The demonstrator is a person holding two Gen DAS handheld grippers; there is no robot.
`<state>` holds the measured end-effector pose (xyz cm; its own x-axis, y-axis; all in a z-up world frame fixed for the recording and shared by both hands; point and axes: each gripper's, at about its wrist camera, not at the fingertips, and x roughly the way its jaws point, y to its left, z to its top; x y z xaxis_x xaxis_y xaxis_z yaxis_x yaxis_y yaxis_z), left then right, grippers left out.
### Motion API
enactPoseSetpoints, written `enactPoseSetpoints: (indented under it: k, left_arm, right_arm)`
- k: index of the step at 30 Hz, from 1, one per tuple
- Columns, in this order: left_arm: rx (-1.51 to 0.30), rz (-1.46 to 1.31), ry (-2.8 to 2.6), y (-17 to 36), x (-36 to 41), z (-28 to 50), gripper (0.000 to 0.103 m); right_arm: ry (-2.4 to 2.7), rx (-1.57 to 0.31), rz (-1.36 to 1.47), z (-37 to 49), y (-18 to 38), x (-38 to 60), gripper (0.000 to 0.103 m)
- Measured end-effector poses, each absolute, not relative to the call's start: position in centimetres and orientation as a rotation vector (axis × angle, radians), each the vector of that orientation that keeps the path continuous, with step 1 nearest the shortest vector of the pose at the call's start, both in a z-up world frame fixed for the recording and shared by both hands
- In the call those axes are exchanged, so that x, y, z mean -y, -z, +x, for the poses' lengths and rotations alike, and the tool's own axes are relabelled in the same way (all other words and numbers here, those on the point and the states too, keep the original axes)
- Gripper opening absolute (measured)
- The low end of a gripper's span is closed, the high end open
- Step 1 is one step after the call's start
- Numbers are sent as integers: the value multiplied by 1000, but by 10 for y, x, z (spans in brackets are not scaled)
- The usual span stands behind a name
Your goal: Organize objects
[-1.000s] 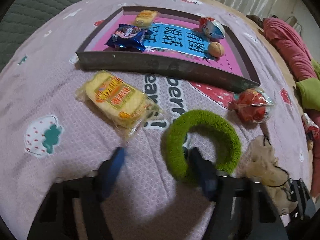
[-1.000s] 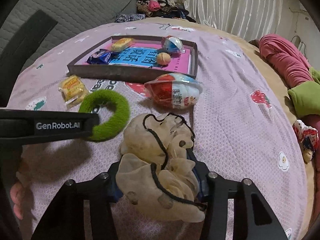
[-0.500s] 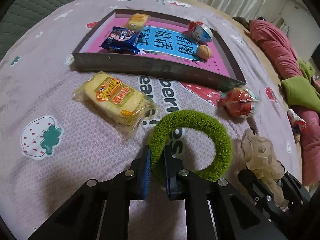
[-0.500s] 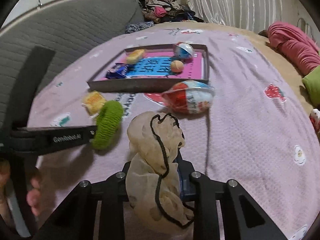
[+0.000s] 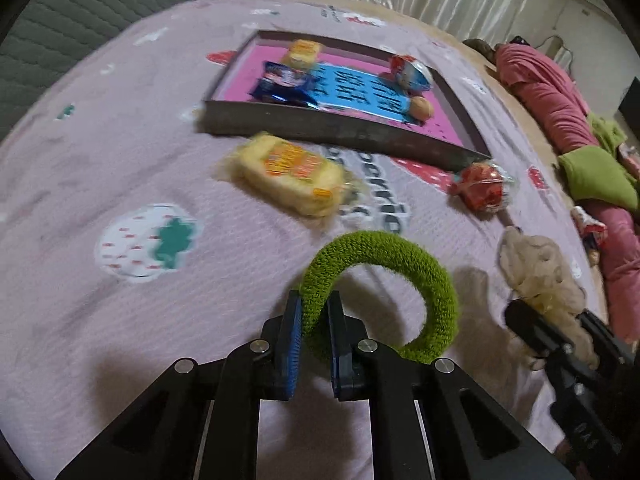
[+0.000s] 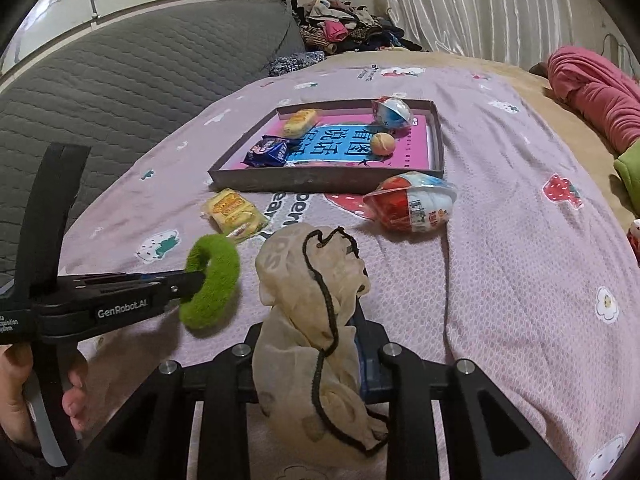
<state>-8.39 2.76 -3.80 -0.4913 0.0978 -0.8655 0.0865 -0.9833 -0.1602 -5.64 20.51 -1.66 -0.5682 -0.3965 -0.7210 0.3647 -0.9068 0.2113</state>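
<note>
My left gripper [image 5: 314,320] is shut on a fuzzy green ring [image 5: 420,272] and holds it above the bed; the ring also shows in the right wrist view [image 6: 212,284]. My right gripper [image 6: 308,344] is shut on a beige cloth scrunchie with a black cord [image 6: 312,308], lifted off the cover; it shows at the right of the left wrist view [image 5: 540,272]. A shallow grey tray with a pink and blue bottom [image 6: 316,180] [image 5: 348,132] lies ahead. It holds a yellow snack, a blue packet [image 6: 268,151], a small ball [image 6: 383,143] and a toy egg [image 6: 392,114].
On the pink bedcover lie a yellow snack pack [image 5: 290,172] [image 6: 236,210] and a red-and-white wrapped egg [image 6: 414,204] [image 5: 482,192], both in front of the tray. A grey quilted headboard [image 6: 120,76] stands at the left, pink bedding [image 6: 592,88] at the right.
My left gripper closed on the green ring and lifted it. My right gripper closed on the beige scrunchie and raised it off the bed.
</note>
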Motion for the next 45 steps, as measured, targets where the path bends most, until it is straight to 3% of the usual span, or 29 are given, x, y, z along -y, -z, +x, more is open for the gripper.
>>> enactPoseSetpoints:
  k: [13, 45]
  left_arm:
    - [207, -1436, -2800, -6, -14, -48, 12]
    - [214, -1039, -2902, -139, -4, 52, 12]
  right_arm:
    - [2484, 100, 1088, -24, -9, -188, 28]
    - [2651, 12, 788, 52, -152, -175, 28]
